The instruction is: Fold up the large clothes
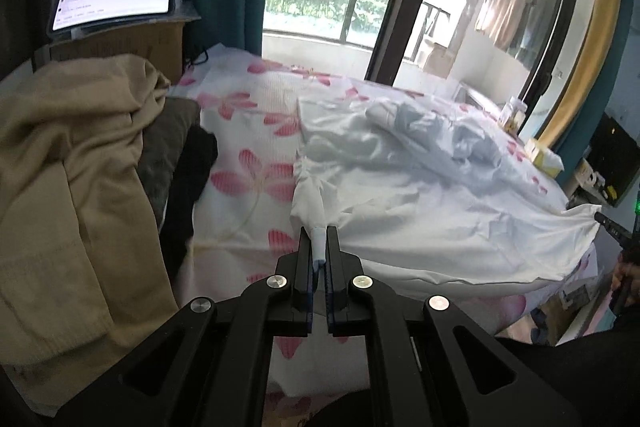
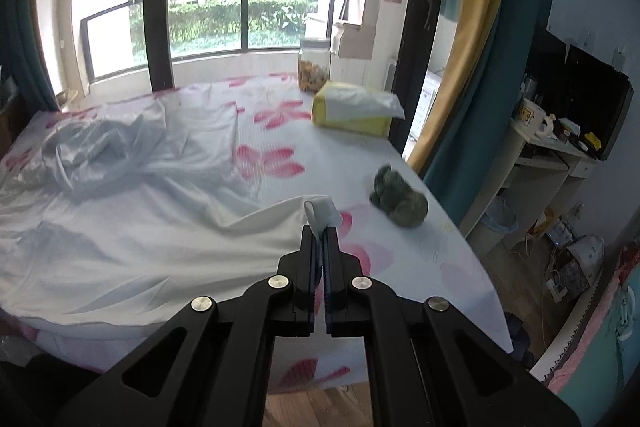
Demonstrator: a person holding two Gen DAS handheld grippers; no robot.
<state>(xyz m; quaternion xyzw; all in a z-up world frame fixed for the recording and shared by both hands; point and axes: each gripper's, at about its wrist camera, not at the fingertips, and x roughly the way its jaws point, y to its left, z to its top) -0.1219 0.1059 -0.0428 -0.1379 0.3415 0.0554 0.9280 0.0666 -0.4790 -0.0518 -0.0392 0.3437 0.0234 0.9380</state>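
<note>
Right wrist, tissue pack [image 2: 352,111], perhaps socks [image 2: 400,201]

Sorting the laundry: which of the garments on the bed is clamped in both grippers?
The white garment, pinched at its near corners; the beige one and dark ones lie piled, untouched.
</note>
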